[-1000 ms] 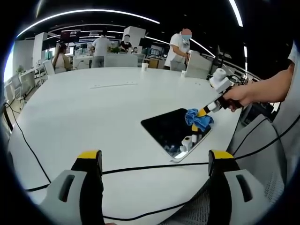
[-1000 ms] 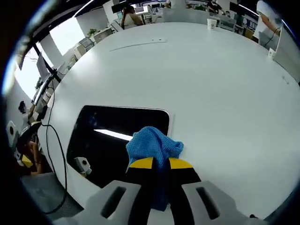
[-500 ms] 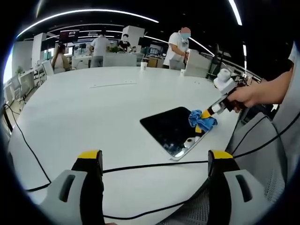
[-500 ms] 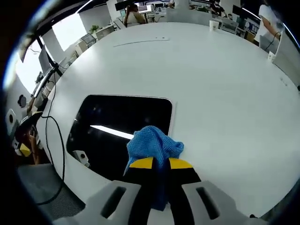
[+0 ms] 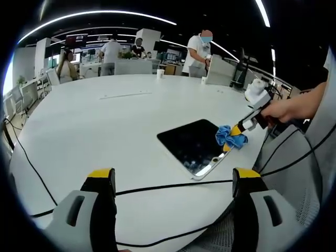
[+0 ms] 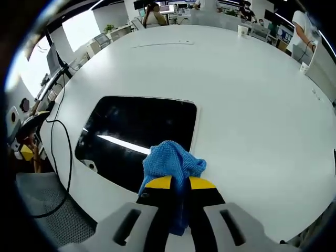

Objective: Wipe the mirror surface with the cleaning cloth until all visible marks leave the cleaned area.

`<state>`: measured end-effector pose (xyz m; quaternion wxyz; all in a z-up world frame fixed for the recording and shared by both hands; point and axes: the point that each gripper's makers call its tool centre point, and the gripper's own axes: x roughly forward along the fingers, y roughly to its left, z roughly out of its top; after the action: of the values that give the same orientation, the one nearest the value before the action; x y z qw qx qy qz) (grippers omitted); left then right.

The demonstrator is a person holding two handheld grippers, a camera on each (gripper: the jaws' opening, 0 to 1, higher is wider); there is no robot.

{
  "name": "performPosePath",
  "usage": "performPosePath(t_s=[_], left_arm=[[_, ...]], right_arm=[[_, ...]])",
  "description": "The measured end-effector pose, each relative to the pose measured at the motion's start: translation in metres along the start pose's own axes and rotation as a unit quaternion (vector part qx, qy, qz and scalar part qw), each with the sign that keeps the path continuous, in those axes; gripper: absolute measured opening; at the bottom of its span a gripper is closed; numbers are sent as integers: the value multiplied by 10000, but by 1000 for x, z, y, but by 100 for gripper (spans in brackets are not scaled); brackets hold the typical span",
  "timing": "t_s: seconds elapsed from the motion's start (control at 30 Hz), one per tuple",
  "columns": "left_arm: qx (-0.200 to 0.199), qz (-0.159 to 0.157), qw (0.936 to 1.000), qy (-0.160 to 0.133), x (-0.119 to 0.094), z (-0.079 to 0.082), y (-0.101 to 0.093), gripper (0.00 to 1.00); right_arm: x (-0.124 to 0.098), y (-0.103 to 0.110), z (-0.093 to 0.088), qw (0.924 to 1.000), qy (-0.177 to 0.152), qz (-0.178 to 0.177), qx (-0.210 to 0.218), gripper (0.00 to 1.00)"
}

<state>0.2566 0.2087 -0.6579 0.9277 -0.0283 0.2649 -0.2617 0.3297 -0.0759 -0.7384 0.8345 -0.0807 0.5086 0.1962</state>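
The right gripper (image 6: 176,185) pinches the blue cloth (image 6: 170,163) at the mirror (image 6: 136,136) edge (cloth looks lifted). Press it flat and sweep across. The left gripper (image 5: 173,184) idles, jaws spread.

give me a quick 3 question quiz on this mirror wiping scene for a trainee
1. True or false: the right tongs are shut on the blue cloth.
2. Which is true of the left tongs? A) open, holding nothing B) shut on the cloth C) gripping the black cable
3. Fill in: the cloth sits at the mirror's ____, partly over the white table.

Key: 1 true; 2 A; 3 edge
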Motion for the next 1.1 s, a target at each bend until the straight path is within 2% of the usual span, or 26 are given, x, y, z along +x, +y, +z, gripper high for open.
performPosePath(t_s=[0.3,0.47,0.53,0.67,0.87,1.1], left_arm=[[9,2,10000,17,-1,0,2,91],[16,5,10000,26,-1,0,3,91],[23,0,10000,27,0,0,3,91],[14,5,10000,13,-1,0,3,91],[21,14,10000,22,-2,-2,5,90],[-5,27,10000,22,-3,-4,5,90]], right_arm=[[0,0,-1,9996,52,-32,277,5],[-1,0,0,9996,83,-57,247,4],[-4,4,5,9988,-32,16,495,3],[-7,6,13,9994,-151,-75,296,3],[2,8,5,9992,45,-19,396,3],[1,15,5,9988,16,-39,482,4]])
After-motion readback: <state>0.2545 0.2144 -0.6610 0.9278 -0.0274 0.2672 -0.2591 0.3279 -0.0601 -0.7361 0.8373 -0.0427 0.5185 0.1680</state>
